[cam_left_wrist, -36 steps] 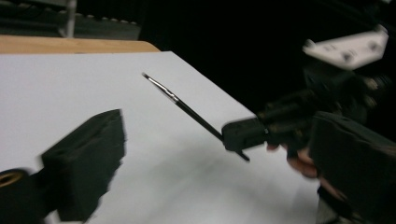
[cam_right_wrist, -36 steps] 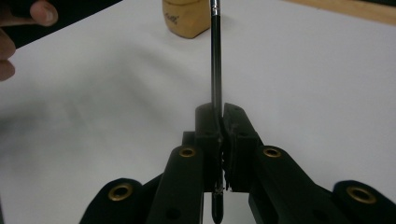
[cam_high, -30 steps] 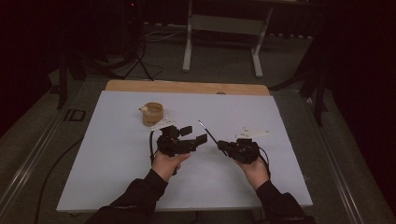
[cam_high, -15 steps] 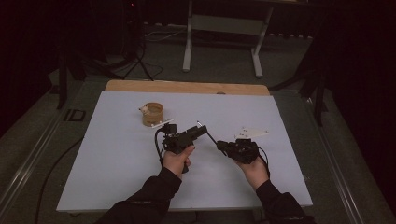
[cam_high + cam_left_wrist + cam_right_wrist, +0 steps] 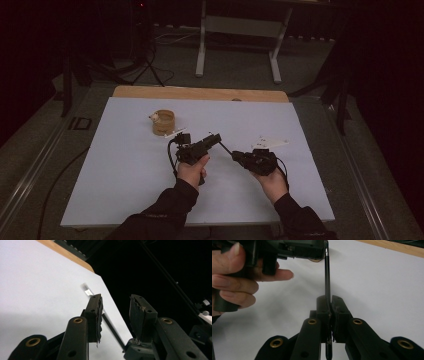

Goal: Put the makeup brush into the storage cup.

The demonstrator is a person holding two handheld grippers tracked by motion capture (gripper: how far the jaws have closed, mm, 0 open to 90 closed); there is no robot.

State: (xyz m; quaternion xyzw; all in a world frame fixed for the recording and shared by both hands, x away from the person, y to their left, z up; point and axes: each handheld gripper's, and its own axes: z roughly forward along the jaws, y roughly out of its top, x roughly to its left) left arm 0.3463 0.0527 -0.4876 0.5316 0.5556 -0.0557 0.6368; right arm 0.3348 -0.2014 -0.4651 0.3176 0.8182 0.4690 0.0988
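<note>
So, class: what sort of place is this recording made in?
Probably a dark studio or lab set up for recording: a white-topped table, cables on the floor, and a metal stand behind it.

Dark long sleeves [image 5: 165, 215] are worn on both forearms, and each black gripper, left [image 5: 216, 140] and right [image 5: 330, 305], is built of matte linkage arms fitted with brass-ringed pivots, ridged jaw pads and a trailing black cable

1. The high view looked forward and down from well above the white table [image 5: 125, 165].
2. Both gripper views sat close behind their jaws, low over it.
3. All shared the thin black rod [image 5: 225, 148] [image 5: 327, 277] [image 5: 113, 331], perhaps a pen.
</note>
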